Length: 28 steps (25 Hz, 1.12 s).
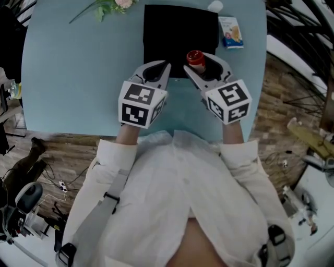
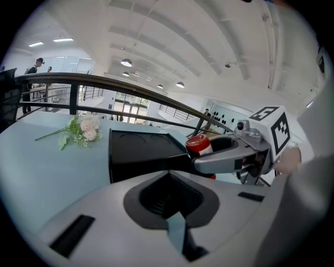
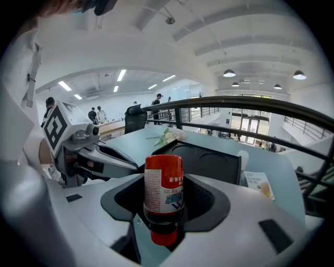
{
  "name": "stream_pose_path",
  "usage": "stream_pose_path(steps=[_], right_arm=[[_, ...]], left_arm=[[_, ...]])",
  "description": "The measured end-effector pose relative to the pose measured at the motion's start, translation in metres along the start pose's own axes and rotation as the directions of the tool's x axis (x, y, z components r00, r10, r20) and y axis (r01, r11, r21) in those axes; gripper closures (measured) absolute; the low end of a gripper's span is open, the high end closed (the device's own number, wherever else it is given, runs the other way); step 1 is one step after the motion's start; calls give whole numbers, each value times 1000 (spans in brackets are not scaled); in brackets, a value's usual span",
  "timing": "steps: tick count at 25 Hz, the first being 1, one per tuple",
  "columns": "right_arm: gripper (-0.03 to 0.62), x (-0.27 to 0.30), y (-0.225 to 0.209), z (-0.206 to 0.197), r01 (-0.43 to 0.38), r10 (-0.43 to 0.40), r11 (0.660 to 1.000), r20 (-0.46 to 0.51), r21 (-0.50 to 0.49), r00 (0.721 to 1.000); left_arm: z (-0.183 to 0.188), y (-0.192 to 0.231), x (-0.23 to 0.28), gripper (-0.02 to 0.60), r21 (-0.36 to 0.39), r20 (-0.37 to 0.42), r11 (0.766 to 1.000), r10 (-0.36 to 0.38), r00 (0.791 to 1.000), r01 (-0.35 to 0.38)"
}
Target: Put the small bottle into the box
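Clamping the small bottle (image 3: 163,190) between its jaws, the right gripper (image 1: 201,65) hangs over the black box's (image 2: 141,161) 6 o'clock edge. Its own view shows a white label, dark neck and red ends — the head view gives only a red disc. At its 9 o'clock the left gripper (image 1: 156,71) has its jaws together on nothing. Round recesses mark the black box's dark floor.

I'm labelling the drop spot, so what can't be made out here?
Box inside: head view, all black, open or lidded unclear.
White thing: head view, cut off by the top edge.
Packet print: head view, too small.
Bottle label: right gripper view, too small to read.
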State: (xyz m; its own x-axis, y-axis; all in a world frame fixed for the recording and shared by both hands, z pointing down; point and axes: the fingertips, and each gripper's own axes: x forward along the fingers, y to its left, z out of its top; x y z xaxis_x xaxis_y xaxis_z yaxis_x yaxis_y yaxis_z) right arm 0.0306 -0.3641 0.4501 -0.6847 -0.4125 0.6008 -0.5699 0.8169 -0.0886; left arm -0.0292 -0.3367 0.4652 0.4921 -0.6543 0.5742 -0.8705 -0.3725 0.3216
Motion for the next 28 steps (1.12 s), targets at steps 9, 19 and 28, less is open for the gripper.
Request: stream_pose_path(steps=[9,19,28], right_arm=[[384,24,-10,1,-31,20,993,-101,-115,995],[384,48,5,-15,-95,54,977,-210,-191,976],[384,67,23,-34,-181,80,947,-352,-265,933]], left_arm=[[-9,17,-1,578,-41,-8,998,41,999,-41],[-19,27,-13,578,-101,19,993,68,998,-66],[-32,40,-23,578,-159,19,983,95,995,-91]])
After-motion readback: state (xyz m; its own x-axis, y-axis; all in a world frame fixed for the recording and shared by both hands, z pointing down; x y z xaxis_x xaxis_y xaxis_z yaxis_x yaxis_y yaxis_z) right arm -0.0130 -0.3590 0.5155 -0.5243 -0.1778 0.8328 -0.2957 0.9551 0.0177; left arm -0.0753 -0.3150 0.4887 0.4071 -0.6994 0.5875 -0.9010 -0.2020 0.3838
